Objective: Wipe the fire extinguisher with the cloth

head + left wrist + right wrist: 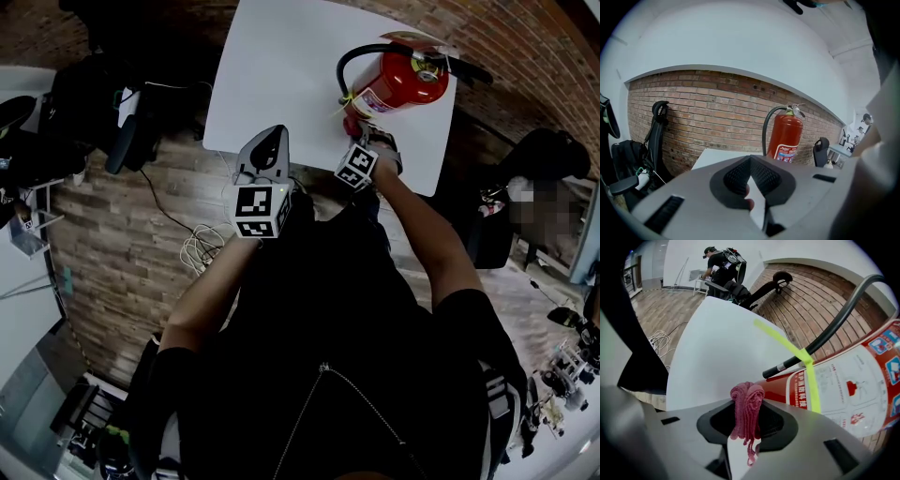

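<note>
A red fire extinguisher (398, 84) with a black hose stands upright near the right edge of the white table (281, 66). My right gripper (362, 136) is at its base, shut on a bunched pink cloth (746, 404). In the right gripper view the cloth sits right beside the extinguisher's lower red body and label (853, 394), and I cannot tell whether they touch. A yellow-green tag (806, 362) loops round the hose (825, 338). My left gripper (270, 141) hovers over the table's near edge, shut and holding nothing, well left of the extinguisher (785, 136).
A brick wall (708, 108) runs behind the table. Black bags and a chair (84, 103) stand to the left, and white cables (202, 248) lie on the wood floor. Another black chair (534, 159) is at the right. A person (719, 263) stands far off.
</note>
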`<state>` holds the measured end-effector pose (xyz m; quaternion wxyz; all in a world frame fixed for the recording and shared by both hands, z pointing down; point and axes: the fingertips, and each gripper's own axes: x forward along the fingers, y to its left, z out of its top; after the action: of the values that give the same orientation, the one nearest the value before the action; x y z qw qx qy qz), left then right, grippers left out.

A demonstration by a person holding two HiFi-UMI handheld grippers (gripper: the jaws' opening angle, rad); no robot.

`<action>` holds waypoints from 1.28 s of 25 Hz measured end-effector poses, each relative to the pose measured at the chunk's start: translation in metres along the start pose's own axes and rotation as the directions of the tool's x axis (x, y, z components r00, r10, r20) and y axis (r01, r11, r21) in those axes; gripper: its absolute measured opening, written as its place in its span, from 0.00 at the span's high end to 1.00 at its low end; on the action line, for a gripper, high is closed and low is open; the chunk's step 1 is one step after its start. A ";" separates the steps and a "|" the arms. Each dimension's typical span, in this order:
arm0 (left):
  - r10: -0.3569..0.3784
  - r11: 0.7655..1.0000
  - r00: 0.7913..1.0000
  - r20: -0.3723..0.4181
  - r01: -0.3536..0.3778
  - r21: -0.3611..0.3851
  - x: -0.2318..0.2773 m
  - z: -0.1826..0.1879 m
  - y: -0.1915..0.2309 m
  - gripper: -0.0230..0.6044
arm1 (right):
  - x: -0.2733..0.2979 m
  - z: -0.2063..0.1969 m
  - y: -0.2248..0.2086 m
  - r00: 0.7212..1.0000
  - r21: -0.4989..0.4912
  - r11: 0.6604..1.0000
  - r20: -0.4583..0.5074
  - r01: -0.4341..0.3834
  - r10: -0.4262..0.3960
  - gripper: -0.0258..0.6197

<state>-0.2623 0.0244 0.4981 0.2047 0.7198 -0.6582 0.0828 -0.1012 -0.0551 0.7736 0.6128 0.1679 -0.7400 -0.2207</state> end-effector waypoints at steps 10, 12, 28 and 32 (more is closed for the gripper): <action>0.014 1.000 1.000 -0.019 -0.014 0.001 0.002 -0.002 0.016 0.95 | 0.029 -0.001 0.009 0.998 0.054 0.999 -0.067 -0.001 0.005 0.77; 0.010 1.000 1.000 -0.023 -0.010 0.004 0.004 -0.003 0.017 0.95 | 0.032 -0.001 0.009 0.997 0.062 0.998 -0.075 0.000 0.005 0.77; -0.046 0.999 0.999 -0.017 0.046 -0.003 0.014 -0.001 0.009 0.95 | -0.002 0.004 -0.013 0.997 0.092 0.995 -0.068 0.040 -0.034 0.77; -0.057 0.998 0.998 -0.010 0.057 -0.005 0.013 0.000 0.006 0.95 | -0.014 0.006 -0.018 0.997 0.095 0.994 -0.057 0.056 -0.051 0.77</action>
<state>-0.2666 0.0123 0.5044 0.2121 0.7373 -0.6365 0.0788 -0.1048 -0.0627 0.7515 0.6177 0.2230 -0.7282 -0.1962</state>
